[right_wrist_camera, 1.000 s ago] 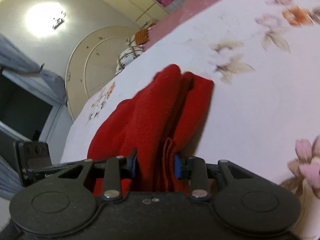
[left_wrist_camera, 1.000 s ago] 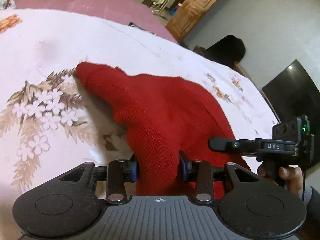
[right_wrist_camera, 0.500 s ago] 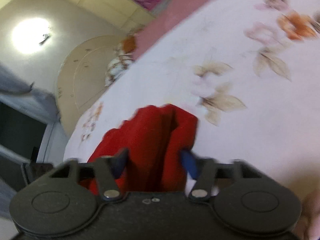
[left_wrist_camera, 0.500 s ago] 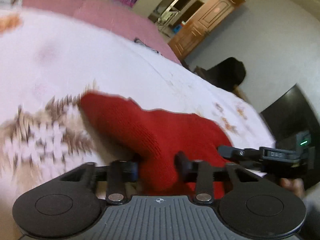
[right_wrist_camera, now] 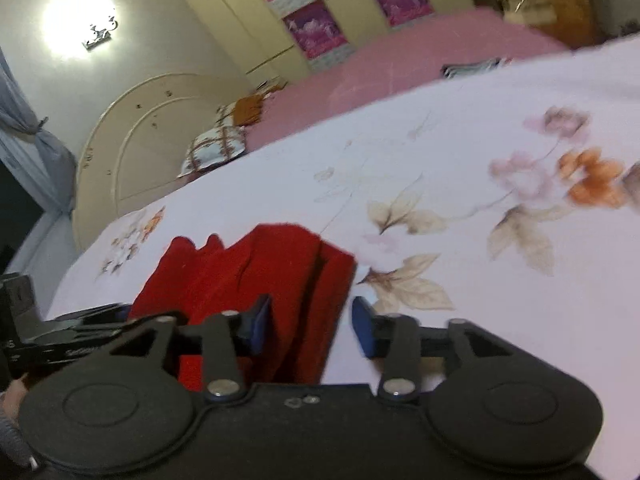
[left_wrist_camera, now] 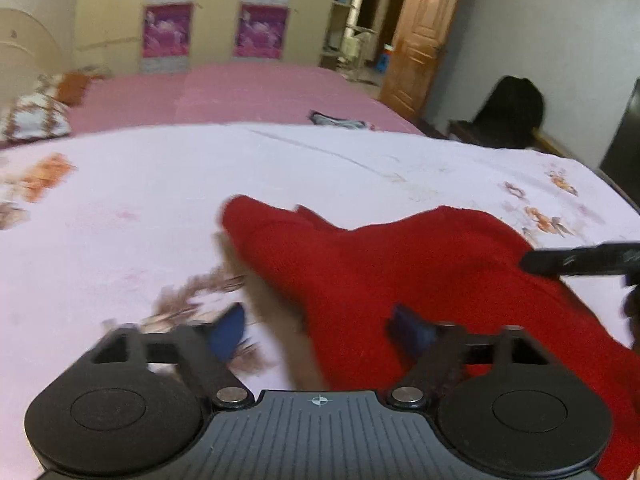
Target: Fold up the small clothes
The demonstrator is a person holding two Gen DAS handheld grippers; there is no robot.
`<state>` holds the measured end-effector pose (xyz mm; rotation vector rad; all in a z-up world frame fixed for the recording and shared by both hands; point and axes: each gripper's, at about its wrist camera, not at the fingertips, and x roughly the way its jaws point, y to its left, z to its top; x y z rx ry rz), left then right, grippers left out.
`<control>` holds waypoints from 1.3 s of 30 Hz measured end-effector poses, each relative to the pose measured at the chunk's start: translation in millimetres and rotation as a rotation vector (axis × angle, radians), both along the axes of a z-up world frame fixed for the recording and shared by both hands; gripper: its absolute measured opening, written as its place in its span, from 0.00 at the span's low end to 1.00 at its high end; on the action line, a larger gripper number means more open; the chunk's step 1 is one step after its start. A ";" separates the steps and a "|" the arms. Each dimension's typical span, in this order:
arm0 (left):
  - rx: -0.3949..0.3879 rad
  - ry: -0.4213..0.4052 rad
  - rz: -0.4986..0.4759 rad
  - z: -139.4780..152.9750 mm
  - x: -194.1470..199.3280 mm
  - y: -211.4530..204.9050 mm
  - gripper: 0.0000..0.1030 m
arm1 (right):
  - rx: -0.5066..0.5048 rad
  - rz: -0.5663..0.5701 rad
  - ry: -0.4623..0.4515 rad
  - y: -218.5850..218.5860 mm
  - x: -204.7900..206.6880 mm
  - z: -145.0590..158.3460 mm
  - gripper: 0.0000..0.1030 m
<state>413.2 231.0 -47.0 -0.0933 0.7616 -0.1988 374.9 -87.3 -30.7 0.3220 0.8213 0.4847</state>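
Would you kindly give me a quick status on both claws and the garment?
Left claw open, right claw open, neither clamping. Red knit garment bunched on the floral sheet, partly between both sets of fingers. Nothing in the way.

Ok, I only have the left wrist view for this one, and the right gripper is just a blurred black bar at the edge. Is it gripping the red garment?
Observer: No. In the right wrist view the right gripper is open, and the red garment lies loose between its blue pads.
Operator: Does the cloth look folded from that side?
Observer: Yes. Along its right edge one layer lies over another, with a dark crease between them.
Operator: What is next to that edge?
Observer: The floral bedsheet, with a brown leaf print just right of the garment.
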 end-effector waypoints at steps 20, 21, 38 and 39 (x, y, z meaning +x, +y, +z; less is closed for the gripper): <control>-0.103 0.061 0.079 23.1 -94.6 4.8 0.84 | -0.312 0.126 -0.074 40.3 -102.2 52.2 0.31; -0.090 0.065 0.074 22.2 -101.1 3.7 0.84 | -0.294 0.143 -0.086 40.2 -112.7 58.8 0.33; 0.054 0.079 0.151 11.0 -139.2 -22.7 1.00 | -0.320 0.099 -0.006 37.4 -132.0 37.7 0.51; 0.066 0.074 0.157 12.9 -141.7 -25.3 1.00 | -0.322 0.100 -0.017 37.0 -135.8 41.5 0.52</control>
